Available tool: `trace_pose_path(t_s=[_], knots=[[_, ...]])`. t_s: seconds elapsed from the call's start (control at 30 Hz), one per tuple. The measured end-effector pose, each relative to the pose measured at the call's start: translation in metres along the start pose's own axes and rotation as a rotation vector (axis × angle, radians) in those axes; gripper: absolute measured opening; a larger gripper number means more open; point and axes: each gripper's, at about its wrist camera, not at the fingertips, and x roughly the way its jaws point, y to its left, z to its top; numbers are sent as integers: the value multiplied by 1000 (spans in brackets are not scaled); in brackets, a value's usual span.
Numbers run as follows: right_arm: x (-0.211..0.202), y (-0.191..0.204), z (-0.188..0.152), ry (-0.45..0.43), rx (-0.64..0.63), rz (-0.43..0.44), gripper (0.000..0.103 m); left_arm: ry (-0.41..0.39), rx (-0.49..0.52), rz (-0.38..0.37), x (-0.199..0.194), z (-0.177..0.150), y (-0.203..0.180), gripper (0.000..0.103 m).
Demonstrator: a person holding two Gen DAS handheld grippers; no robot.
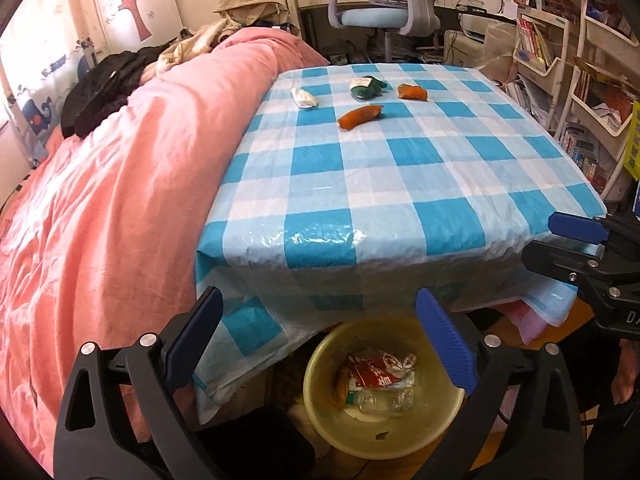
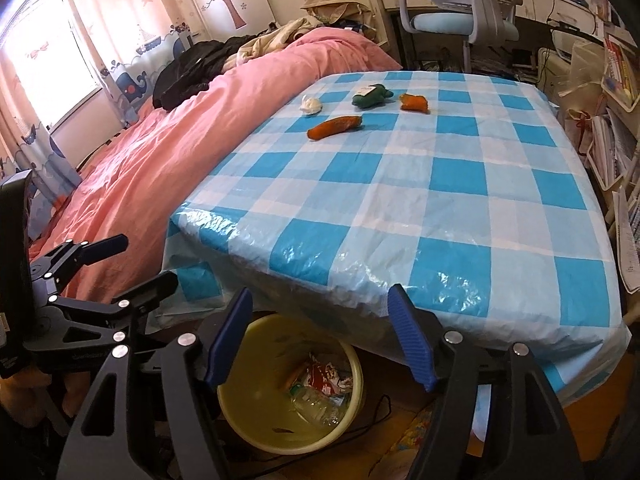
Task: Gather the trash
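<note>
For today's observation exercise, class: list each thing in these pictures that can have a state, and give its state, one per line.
Left claw: open, empty, above the bin.
Right claw: open, empty.
Yellow bin: upright, partly filled with wrappers and a clear bottle.
Long orange piece: lying on the tablecloth.
Green piece: lying uncollected.
White piece: lying uncollected.
</note>
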Motion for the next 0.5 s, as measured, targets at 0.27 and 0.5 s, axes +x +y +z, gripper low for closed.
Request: trace_pose_path(t_s=[0.27,0.5], knots=[[-4,-5,2,-49,6,-80,82,-10,-32,10,2,4,4,94],[-7,-8,5,-84,23,-125,85,-54,-90,1,8,27,10,94]])
